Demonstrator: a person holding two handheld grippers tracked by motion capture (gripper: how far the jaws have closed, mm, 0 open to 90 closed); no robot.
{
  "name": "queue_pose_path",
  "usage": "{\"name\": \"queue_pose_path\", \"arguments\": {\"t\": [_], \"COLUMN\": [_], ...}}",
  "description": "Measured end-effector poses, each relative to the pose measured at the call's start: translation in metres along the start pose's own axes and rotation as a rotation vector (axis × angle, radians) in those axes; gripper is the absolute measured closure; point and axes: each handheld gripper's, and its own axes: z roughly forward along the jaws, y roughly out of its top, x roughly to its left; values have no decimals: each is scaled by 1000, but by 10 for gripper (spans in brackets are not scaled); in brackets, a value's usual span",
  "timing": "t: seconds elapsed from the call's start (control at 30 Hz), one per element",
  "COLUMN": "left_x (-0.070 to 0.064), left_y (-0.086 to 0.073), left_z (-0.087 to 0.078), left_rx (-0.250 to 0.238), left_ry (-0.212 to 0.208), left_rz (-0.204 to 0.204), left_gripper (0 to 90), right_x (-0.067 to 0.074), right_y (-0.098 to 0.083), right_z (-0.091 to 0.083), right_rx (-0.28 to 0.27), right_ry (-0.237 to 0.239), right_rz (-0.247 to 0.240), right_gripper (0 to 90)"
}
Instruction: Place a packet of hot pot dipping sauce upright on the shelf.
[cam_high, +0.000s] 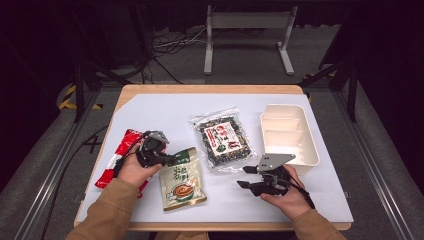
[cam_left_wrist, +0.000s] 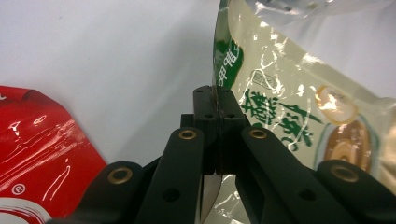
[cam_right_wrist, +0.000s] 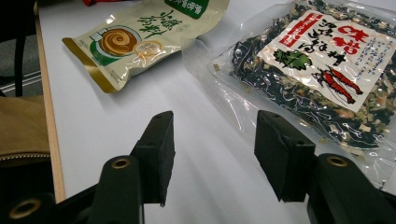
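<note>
The left gripper (cam_left_wrist: 215, 109) pinches the top edge of the beige-and-green snack pouch (cam_high: 182, 179) near the table's front edge (light, limp, slick film), so the flat seam is the surest hold. The right gripper (cam_right_wrist: 212, 149) hovers with jaws apart, holding nothing.

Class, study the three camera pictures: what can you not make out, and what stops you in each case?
- Red glossy packet: high view, partly under the left gripper and hand; left gripper view, cut by the edge.
- Beige-and-green sauce pouch: left gripper view, cropped.
- White plastic divided tray: high view, contents of compartments too small to tell.
</note>
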Motion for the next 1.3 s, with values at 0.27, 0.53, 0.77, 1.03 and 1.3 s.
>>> {"name": "queue_pose_path", "arguments": {"t": [0.27, 0.53, 0.77, 1.03, 1.3], "left_x": [-17, -37, -51, -75, -85], "left_y": [8, 13, 16, 19, 20], "left_z": [-17, -37, -58, -75, -82], "left_rx": [-21, -103, -131, -157, -178], "left_ry": [7, 28, -16, -8, -14], "left_rz": [57, 135, 211, 303, 347], "left_gripper": [896, 897, 897, 897, 898], "right_x": [-1, -2, -1, 1, 4], "right_y": [1, 2, 4, 6, 11], "right_z": [-1, -4, -7, -9, -9], "right_rx": [-10, -20, -29, -42, -68], "right_ry": [-2, -5, -4, 5, 34], "right_rz": [1, 1, 0, -4, -2], "right_gripper": [478, 478, 478, 478, 479]}}
